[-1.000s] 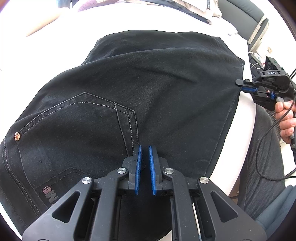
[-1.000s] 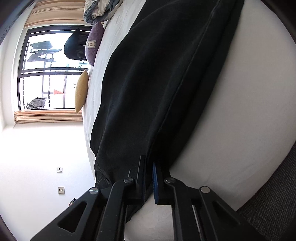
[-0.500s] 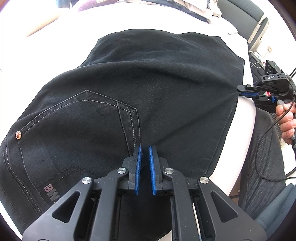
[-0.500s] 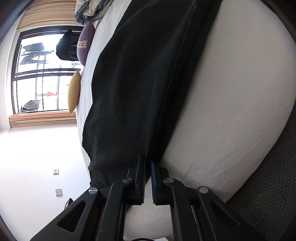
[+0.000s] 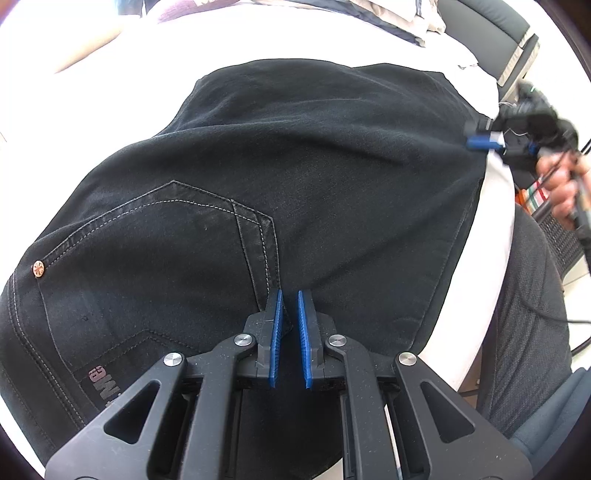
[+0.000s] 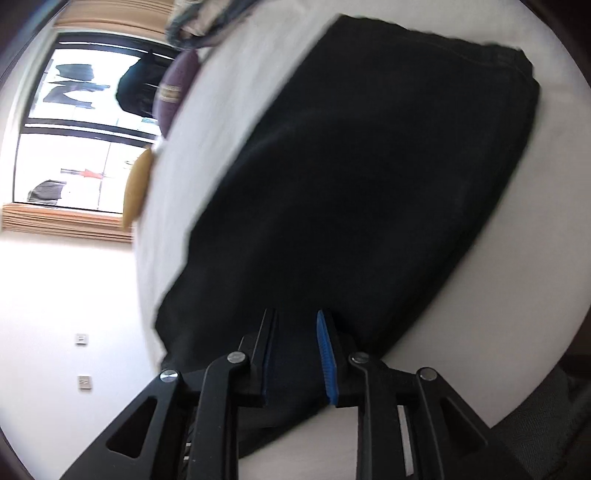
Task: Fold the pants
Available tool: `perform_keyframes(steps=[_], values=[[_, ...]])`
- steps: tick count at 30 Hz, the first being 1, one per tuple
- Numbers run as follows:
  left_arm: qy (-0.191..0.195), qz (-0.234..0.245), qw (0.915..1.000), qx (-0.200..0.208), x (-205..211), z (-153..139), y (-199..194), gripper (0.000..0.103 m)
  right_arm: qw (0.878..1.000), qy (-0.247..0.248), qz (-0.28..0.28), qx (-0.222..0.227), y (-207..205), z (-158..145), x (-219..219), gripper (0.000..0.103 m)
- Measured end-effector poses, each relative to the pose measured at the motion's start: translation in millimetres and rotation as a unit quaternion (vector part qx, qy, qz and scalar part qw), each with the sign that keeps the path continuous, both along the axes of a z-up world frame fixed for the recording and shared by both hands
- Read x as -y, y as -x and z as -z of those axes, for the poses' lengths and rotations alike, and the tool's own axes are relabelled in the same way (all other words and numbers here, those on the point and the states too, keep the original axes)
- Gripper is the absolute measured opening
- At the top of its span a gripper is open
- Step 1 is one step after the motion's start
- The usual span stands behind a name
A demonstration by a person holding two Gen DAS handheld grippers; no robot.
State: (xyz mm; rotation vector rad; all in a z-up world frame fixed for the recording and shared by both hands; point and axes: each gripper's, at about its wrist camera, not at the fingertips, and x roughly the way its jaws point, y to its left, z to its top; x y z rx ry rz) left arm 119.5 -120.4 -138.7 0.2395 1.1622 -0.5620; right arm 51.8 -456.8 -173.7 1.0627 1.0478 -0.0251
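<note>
Black jeans lie folded on a white bed, back pocket and copper rivet at the left. My left gripper is shut on the near edge of the pants beside the pocket corner. My right gripper has its jaws parted over the pants' edge, with cloth lying between them and no grip on it. In the left wrist view the right gripper sits at the pants' far right corner, blurred.
White bed sheet surrounds the pants. Pillows and bedding lie at the far end. A purple cushion and a yellow cushion lie near a window. A grey chair stands at the right.
My right gripper has opened and let go of the pants' edge, and its view has swung with motion blur. My left gripper keeps its hold; the pants shifted slightly.
</note>
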Motion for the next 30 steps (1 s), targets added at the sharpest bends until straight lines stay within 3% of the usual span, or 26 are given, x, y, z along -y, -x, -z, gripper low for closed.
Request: perform_keyframes(steps=[3, 8, 13, 16, 18, 19, 20, 22, 25, 26, 28, 30], values=[[-0.008, -0.004, 0.9999, 0.010, 4, -10, 1, 0.009, 1.000, -0.018, 0.019, 0.009, 19, 13, 15, 0.000], [0.035, -0.002, 0.9984, 0.045, 23, -44, -20, 0.009, 0.998, 0.067, 0.006, 0.003, 14, -29, 18, 0.005], [0.051, -0.017, 0.9978, 0.040, 53, -32, -66, 0.009, 0.989, 0.055, -0.096, 0.100, -61, -73, -33, 0.016], [0.033, -0.015, 0.9991, 0.023, 65, -10, -79, 0.009, 0.984, 0.032, -0.148, 0.092, -111, -58, -54, 0.024], [0.035, -0.018, 0.9991, 0.012, 62, 4, -79, 0.009, 0.989, 0.028, -0.138, 0.041, -134, -27, -48, 0.023], [0.046, -0.020, 0.9987, 0.013, 57, 6, -77, 0.009, 0.990, 0.046, -0.129, 0.024, -142, -14, -40, 0.002], [0.056, -0.023, 0.9981, 0.013, 52, 8, -75, 0.009, 0.992, 0.054, -0.111, 0.024, -146, -5, -27, 0.000], [0.076, -0.028, 0.9966, 0.009, 42, 11, -73, 0.009, 0.998, 0.031, -0.038, 0.045, -143, 6, 8, 0.000], [0.100, -0.035, 0.9943, 0.007, 35, 16, -72, 0.009, 0.996, 0.078, 0.038, 0.039, -129, -1, 41, 0.000], [0.102, -0.036, 0.9941, 0.008, 34, 17, -72, 0.009, 0.994, 0.101, 0.042, 0.029, -126, -8, 42, 0.000], [0.103, -0.040, 0.9938, 0.011, 34, 13, -68, 0.009, 0.987, 0.150, 0.046, 0.030, -120, -29, 31, 0.009], [0.102, -0.045, 0.9936, 0.016, 34, 13, -65, 0.009, 0.990, 0.113, 0.015, 0.089, -120, -47, 8, 0.011]])
